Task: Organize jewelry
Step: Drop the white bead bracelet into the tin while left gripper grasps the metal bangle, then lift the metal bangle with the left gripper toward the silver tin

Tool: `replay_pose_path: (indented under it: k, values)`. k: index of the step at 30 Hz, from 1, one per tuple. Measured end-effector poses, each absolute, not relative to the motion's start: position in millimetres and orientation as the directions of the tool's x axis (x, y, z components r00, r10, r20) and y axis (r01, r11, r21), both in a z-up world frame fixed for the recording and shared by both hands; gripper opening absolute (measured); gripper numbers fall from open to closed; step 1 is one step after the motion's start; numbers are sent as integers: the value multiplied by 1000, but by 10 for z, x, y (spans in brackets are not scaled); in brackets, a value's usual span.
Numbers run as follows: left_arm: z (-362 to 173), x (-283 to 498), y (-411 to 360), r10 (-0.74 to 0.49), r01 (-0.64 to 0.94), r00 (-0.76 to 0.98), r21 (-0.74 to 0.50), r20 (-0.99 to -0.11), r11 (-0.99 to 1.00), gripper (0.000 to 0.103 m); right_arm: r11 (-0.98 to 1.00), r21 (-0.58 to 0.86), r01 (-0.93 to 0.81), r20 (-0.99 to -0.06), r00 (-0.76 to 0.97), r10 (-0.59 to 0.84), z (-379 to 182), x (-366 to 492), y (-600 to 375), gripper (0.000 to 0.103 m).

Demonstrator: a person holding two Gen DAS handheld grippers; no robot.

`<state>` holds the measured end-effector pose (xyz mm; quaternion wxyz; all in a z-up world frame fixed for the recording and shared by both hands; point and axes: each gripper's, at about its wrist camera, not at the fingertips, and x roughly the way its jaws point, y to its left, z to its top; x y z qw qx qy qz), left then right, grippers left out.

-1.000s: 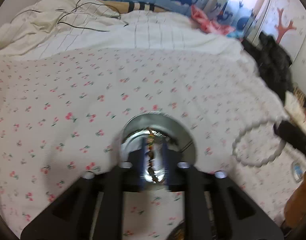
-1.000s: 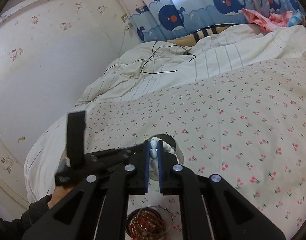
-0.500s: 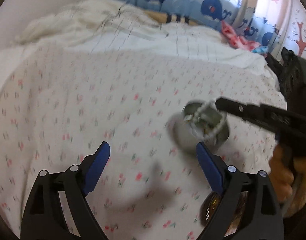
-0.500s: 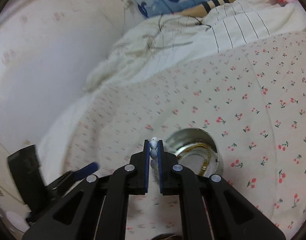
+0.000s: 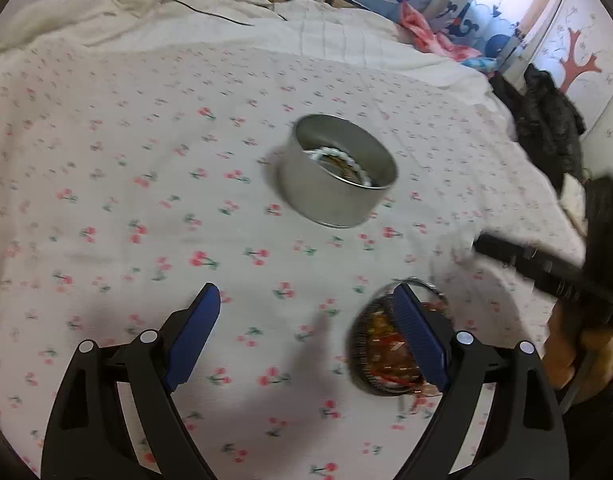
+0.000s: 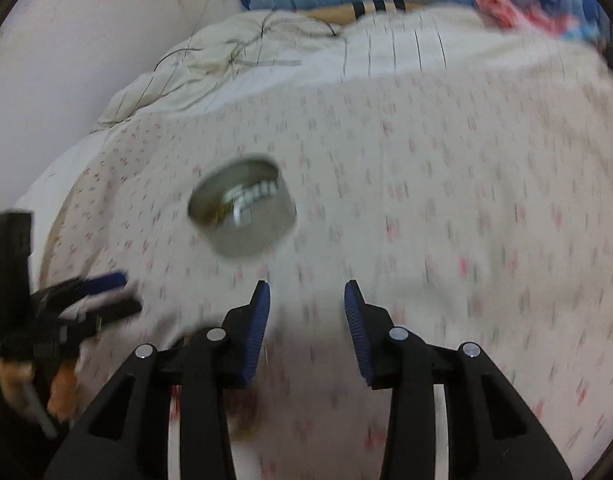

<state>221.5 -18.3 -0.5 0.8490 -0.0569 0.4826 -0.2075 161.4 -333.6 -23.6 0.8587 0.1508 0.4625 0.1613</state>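
**Beads lying in the tin, both grippers empty**

A round metal tin [image 5: 338,176] is sitting on the cherry-print bedsheet [image 5: 146,200], and a white bead bracelet [image 5: 346,160] is lying inside it on top of something gold-coloured. The left gripper [image 5: 306,336] is hovering over the sheet with its jaws spread wide and nothing between them. Just beside its right finger, a dark dish of red and gold jewelry [image 5: 386,356] is resting on the sheet, near the tin but apart from it. The right gripper [image 6: 306,316] is opening its jaws, with only bare sheet showing between them; that view is blurring heavily.
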Motion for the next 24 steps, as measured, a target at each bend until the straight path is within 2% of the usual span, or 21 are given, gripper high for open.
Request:
replay_pose_path:
  k: [4,13,19,22,23,24]
  values:
    - [-118,2207,-295,-492,320,394,-385,-776,865,84,901,424,-89,-758,511,406,-304,1611,-3448,34]
    - [-203,2207,-863,-443,456,406,-243,-799,856,84,901,419,-112,-760,500,415,-295,1644,-3328,35]
    - [-341,2331,-1019,-452,444,368,-273,-813,853,82,904,416,-100,-758,511,405,-272,1652,-3344,39]
    - [-363,2315,-1058,-428,451,358,-248,-830,858,59,904,419,-84,-757,518,399,-276,1657,-3383,44]
    - [-358,2326,-1036,-437,444,349,-265,-829,856,42,904,421,-79,-758,517,398,-282,1660,-3392,44]
    - [-364,2347,-1010,-450,435,334,-288,-828,853,33,904,420,-76,-760,516,397,-290,1663,-3395,44]
